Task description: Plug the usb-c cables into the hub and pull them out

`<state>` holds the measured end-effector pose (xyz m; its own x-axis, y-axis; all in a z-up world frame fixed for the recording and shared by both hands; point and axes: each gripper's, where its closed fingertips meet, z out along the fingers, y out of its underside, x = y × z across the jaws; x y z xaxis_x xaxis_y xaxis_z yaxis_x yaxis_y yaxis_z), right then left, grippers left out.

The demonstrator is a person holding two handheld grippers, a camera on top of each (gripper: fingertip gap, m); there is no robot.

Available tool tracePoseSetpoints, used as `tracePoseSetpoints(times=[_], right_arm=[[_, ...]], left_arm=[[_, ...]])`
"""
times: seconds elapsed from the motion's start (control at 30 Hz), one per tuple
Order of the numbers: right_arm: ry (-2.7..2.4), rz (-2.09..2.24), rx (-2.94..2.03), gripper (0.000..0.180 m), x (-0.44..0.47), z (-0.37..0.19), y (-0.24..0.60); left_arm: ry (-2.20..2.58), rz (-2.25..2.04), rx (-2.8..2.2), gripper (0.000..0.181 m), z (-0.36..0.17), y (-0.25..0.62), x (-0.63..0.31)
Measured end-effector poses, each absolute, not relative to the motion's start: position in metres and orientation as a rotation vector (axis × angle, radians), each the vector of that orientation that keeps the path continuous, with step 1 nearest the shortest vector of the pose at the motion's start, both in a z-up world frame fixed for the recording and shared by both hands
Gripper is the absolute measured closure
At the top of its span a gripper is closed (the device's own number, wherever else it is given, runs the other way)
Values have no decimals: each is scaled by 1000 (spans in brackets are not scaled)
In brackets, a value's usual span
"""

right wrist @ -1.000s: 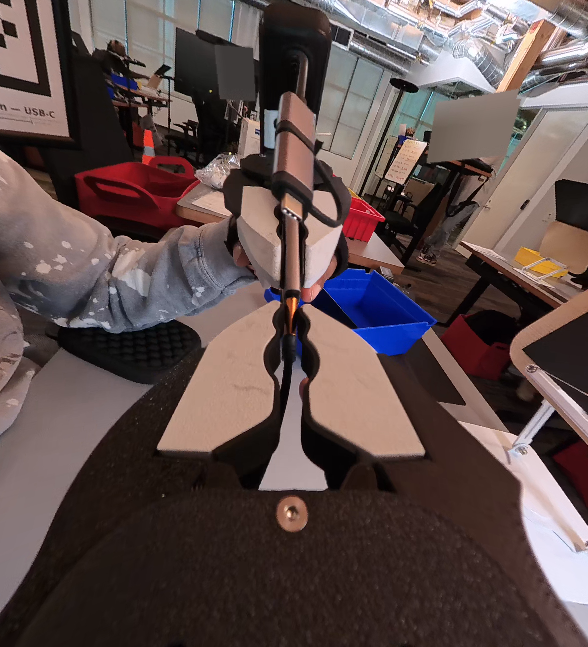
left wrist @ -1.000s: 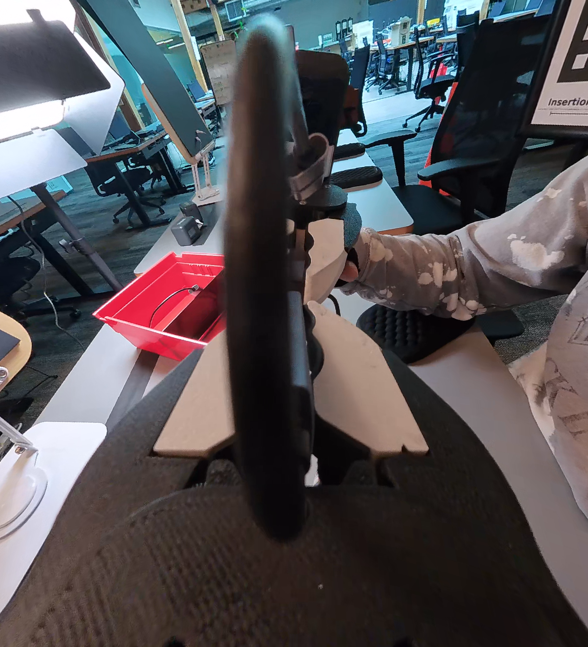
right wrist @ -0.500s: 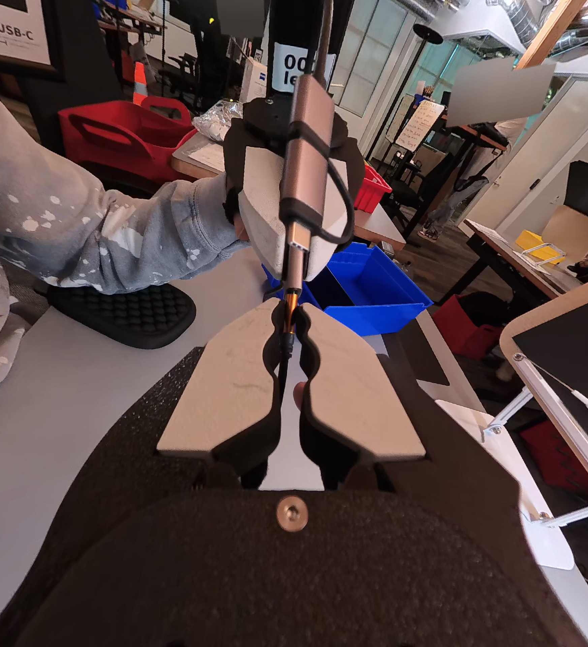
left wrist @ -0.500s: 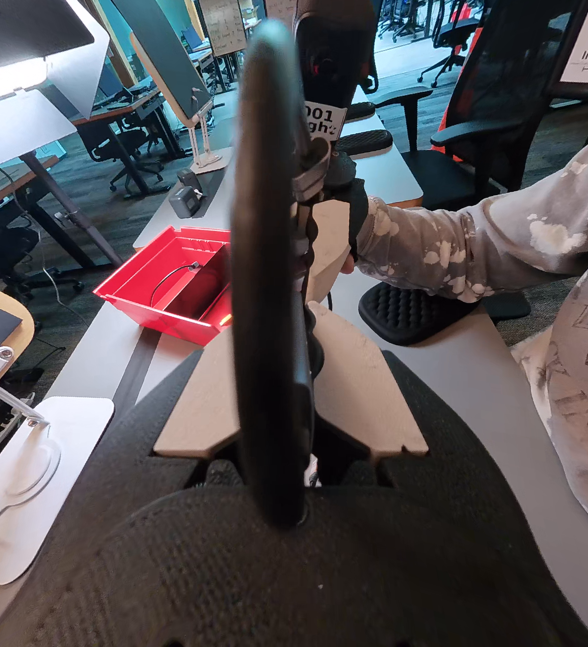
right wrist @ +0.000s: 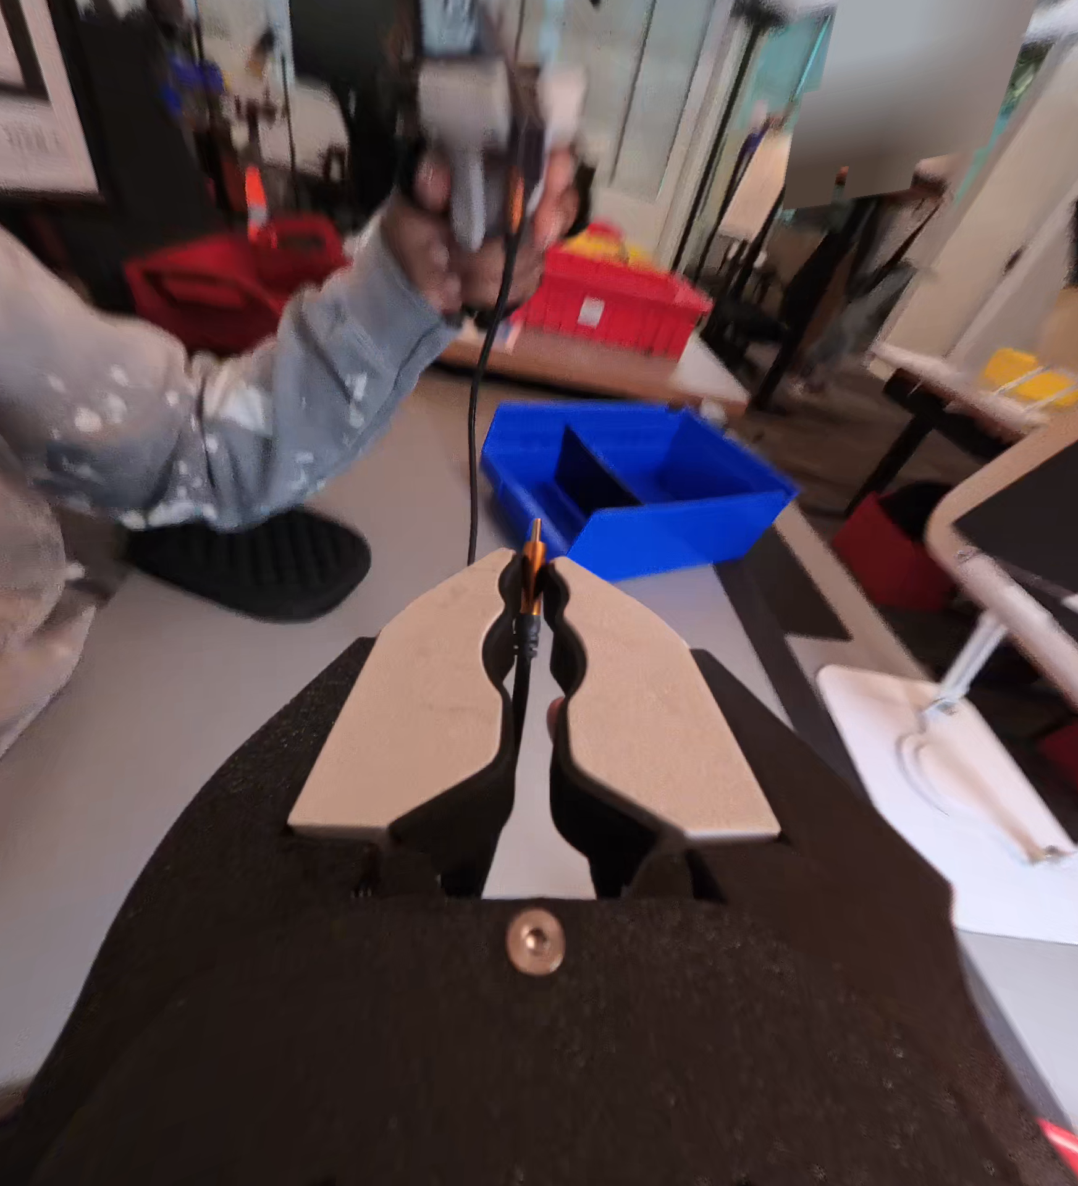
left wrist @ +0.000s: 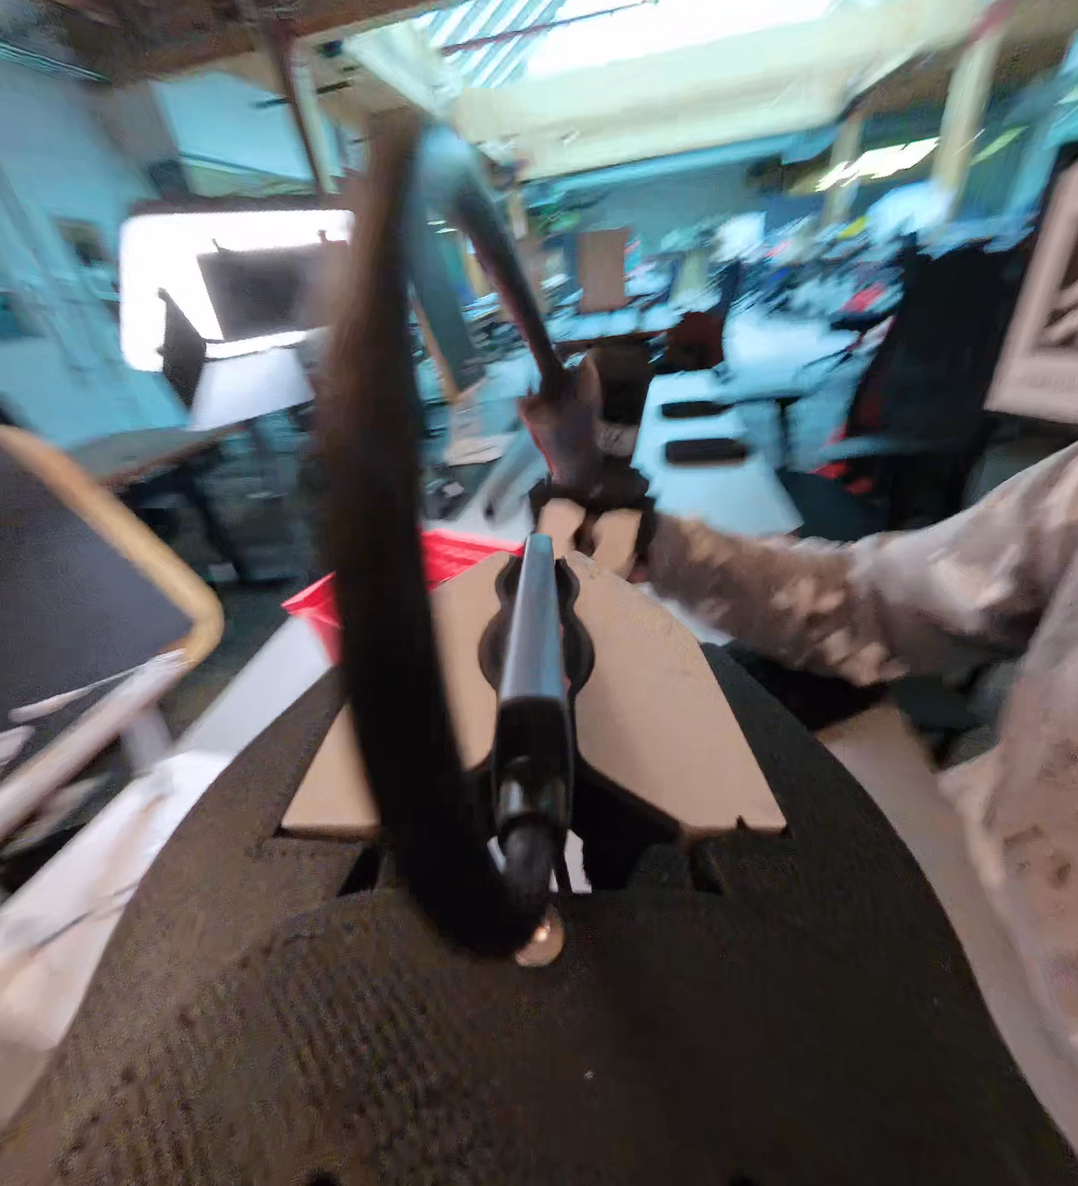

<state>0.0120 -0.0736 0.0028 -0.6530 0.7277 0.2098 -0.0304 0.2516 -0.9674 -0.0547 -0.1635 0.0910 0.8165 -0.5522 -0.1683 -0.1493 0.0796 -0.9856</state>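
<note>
In the left wrist view, which is blurred, my left gripper (left wrist: 536,565) is shut on the dark grey hub (left wrist: 533,642), which lies lengthwise between the fingers. The hub's own thick black cable (left wrist: 382,513) loops up close to the camera. My right gripper (left wrist: 587,532) shows just beyond. In the right wrist view my right gripper (right wrist: 533,563) is shut on the orange USB-C plug (right wrist: 531,584); its metal tip sticks out free past the fingertips. The left gripper (right wrist: 478,160) is raised and blurred, away from the plug. A thin black cable (right wrist: 475,417) hangs from it.
A blue bin (right wrist: 639,494) stands on the grey table (right wrist: 202,706) just ahead, a black wrist pad (right wrist: 254,565) to its left. A white stand base (right wrist: 972,802) sits at right. A red bin (left wrist: 453,558) lies behind the left gripper. A sleeved arm (left wrist: 844,610) crosses from the right. There is about 15 cm between the tips of the two grippers.
The plug has come out of the hub. The two grippers have moved apart, and the left gripper has swung upward fast with the hub.
</note>
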Motion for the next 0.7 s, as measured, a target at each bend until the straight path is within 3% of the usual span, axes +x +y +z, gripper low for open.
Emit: tracePoseSetpoints(times=[0.13, 0.43, 0.57, 0.7], right_arm=[[-1714, 1302, -610, 174, 18, 51, -57], [-1715, 875, -753, 173, -2, 82, 28], [-1724, 749, -858, 173, -9, 60, 74], [-1786, 639, -1019, 173, -3, -8, 118]], left_arm=[[520, -265, -1482, 169, 104, -185, -76], [517, -205, -1690, 170, 62, -150, -78], [535, -194, -1714, 170, 55, -143, -71], [541, -191, -1720, 170, 54, -141, -69]])
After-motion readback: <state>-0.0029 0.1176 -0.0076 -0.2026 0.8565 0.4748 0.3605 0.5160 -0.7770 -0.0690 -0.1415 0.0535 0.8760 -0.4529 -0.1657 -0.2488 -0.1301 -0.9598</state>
